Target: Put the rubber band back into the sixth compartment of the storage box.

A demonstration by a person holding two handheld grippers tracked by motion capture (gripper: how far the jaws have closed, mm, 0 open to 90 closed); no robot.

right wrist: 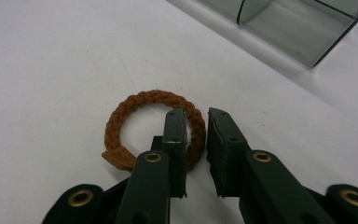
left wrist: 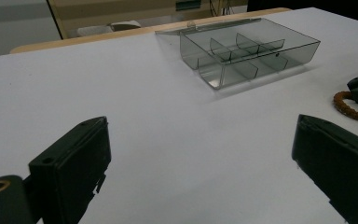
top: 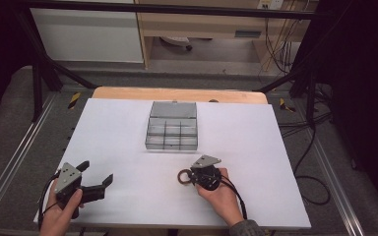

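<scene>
right gripper had its jaws pinched on the brown braided ring's rim near the worktop's front edge, ready to lift toward the compartment box. left gripper idle, wide open, empty.

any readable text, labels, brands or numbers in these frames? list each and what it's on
None can be read.
Small plate on the wooden furniture behind the table: too small and blurred to read.
Clear divided box, brown braided ring, left claw, right claw: no marks visible.
</scene>
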